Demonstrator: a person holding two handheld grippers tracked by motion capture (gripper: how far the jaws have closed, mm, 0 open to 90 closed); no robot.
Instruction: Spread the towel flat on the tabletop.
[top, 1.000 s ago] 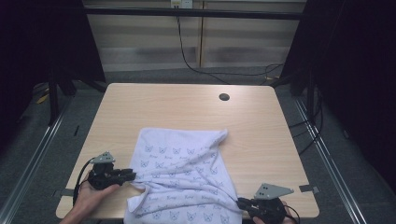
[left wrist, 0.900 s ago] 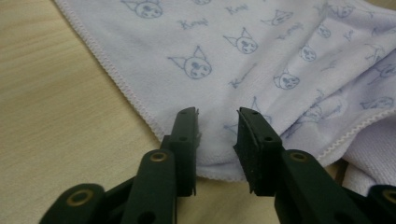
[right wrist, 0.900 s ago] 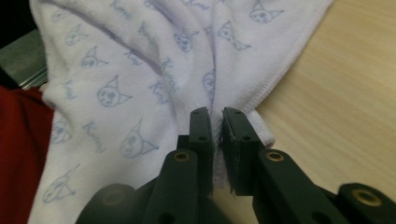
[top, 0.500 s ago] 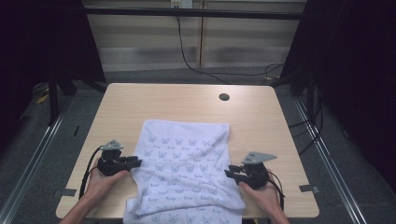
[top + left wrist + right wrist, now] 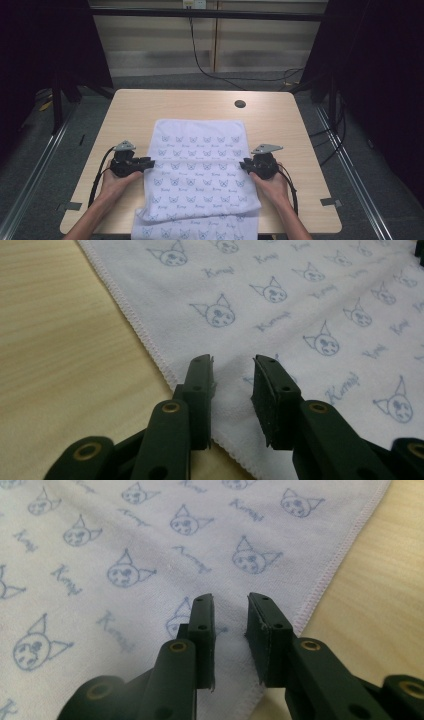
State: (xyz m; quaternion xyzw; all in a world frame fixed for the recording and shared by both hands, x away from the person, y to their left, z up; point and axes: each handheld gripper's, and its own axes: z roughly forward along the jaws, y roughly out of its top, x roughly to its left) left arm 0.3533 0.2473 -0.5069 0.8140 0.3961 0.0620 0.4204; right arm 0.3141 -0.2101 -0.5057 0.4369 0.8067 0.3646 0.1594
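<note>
A white towel (image 5: 200,165) printed with small blue cat faces lies spread flat on the wooden table (image 5: 135,112), and its near end hangs over the front edge. My left gripper (image 5: 148,162) rests at the towel's left hem, jaws slightly apart. In the left gripper view that gripper (image 5: 233,374) sits open just over the stitched edge of the towel (image 5: 300,305), with nothing pinched. At the right hem my right gripper (image 5: 244,164) is held low. In the right gripper view this gripper (image 5: 230,611) is also open above the towel (image 5: 150,545).
A dark round cable hole (image 5: 240,104) sits near the table's far edge, right of centre. Bare wood (image 5: 300,135) runs on both sides of the towel and beyond its far end. Black cables trail from each gripper toward the person's forearms.
The towel went from crumpled to spread flat and straight. Both grippers moved forward along its side edges and now stand open at the hems.
</note>
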